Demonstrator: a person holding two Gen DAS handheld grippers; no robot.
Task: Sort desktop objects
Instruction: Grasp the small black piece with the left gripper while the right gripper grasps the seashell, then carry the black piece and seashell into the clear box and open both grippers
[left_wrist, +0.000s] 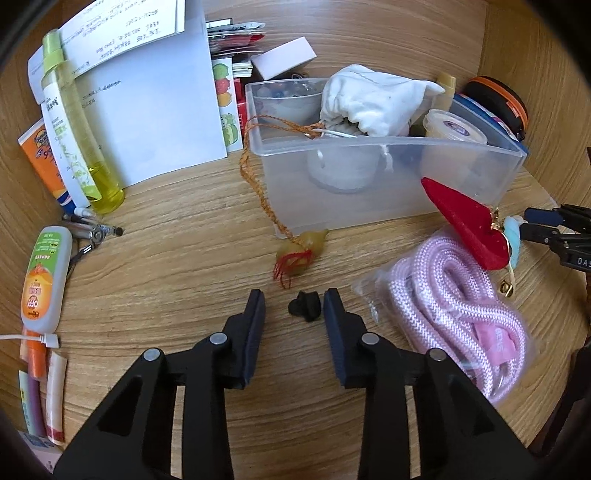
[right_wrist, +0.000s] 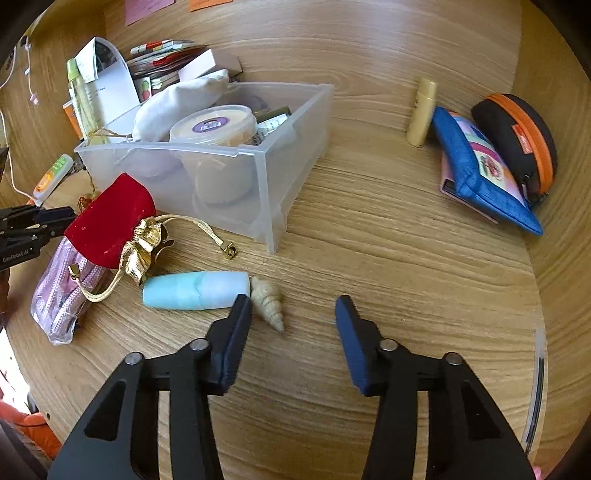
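A clear plastic bin (left_wrist: 388, 173) (right_wrist: 273, 173) holds a white cloth pouch (left_wrist: 369, 99) and a round tub (right_wrist: 214, 123). My left gripper (left_wrist: 294, 299) is open, with a small black piece (left_wrist: 304, 305) lying between its fingertips, close to the right one. A yellow shell charm on an orange cord (left_wrist: 301, 251) lies just beyond it. My right gripper (right_wrist: 293, 304) is open and empty, with a spiral shell (right_wrist: 269, 302) and a pale blue tube (right_wrist: 195, 291) beside its left finger. A red velvet pouch (right_wrist: 110, 221) (left_wrist: 469, 221) rests on a bagged pink rope (left_wrist: 454, 295).
Papers (left_wrist: 147, 103), a yellow-green bottle (left_wrist: 77, 129), tubes and pens (left_wrist: 44, 273) lie at the left. A blue pouch (right_wrist: 480, 166), an orange-rimmed black case (right_wrist: 521, 140) and a gold tube (right_wrist: 421, 112) lie at the right. Wooden walls enclose the desk's back and sides.
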